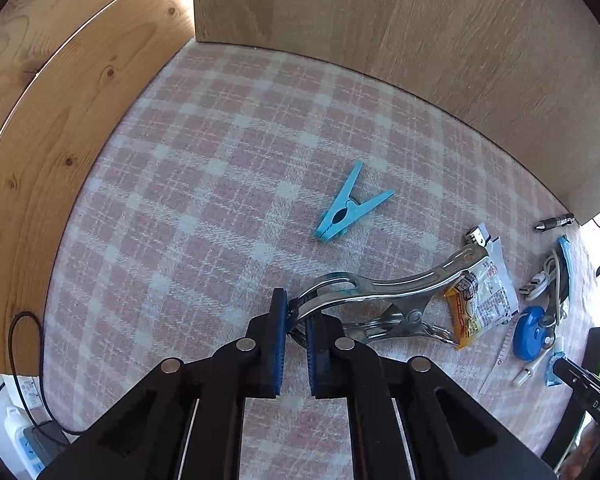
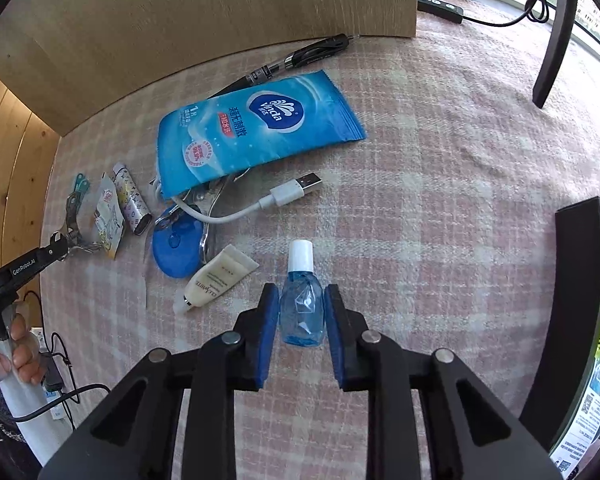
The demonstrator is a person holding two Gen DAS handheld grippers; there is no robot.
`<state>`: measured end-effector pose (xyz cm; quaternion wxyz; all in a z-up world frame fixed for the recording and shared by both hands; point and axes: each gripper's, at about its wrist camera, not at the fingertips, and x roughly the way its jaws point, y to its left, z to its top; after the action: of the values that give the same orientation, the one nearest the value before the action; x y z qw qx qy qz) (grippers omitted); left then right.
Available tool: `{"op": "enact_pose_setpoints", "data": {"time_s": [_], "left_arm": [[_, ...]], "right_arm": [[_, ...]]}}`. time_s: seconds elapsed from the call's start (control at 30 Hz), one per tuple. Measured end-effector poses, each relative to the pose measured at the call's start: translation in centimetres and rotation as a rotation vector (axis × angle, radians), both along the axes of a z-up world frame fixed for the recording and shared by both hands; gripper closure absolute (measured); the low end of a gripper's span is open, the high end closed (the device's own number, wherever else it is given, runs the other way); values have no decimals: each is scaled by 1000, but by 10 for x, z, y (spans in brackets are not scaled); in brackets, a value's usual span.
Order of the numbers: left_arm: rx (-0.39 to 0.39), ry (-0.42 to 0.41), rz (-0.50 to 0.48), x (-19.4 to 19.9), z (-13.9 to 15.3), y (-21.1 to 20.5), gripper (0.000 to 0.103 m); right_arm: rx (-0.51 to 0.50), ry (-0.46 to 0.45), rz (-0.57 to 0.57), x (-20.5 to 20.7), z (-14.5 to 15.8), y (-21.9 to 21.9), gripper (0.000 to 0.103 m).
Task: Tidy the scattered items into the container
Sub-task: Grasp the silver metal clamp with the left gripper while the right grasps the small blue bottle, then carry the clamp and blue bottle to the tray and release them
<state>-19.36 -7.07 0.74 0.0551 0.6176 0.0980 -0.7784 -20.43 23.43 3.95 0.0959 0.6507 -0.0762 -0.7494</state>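
Presently left gripper [image 1: 296, 330] jaws were clamped on the metal clip [image 1: 384, 296], its length running rightward; right gripper [image 2: 302, 312] jaws straddled the bottle [image 2: 301, 304], cap pointing away.

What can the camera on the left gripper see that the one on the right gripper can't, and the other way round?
Only the left wrist view shows the blue clothespin and the left gripper shut on the metal clamp.

Only the right wrist view shows the right gripper around the small blue bottle, the cream tube and the dark container.

Both show the checked cloth, the snack packet, the blue wipes pack and the white USB cable.
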Motion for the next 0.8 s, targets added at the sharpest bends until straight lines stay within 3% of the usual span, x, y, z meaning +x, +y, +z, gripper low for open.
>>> {"op": "enact_pose_setpoints", "data": {"time_s": [0.27,0.53,0.6,0.63,0.7,0.8], "left_arm": [[32,66,-25,52,29,-3,95],[69,158,-160,95,72,58,95],[86,168,-206,92,79,85,95],[95,169,-232,44,87,91,95],[118,172,-287,6,99,115,95],[143,172,-380,5,103,164,95]], "right_arm": [[-48,75,-18,18,34,19,84],[-96,172,-89,38,81,75,84],[-97,193,-119,44,87,91,84],[-96,201,-134,49,92,103,84],[-88,212,-175,57,102,128,84],[-65,231,-237,77,112,166,84]]}}
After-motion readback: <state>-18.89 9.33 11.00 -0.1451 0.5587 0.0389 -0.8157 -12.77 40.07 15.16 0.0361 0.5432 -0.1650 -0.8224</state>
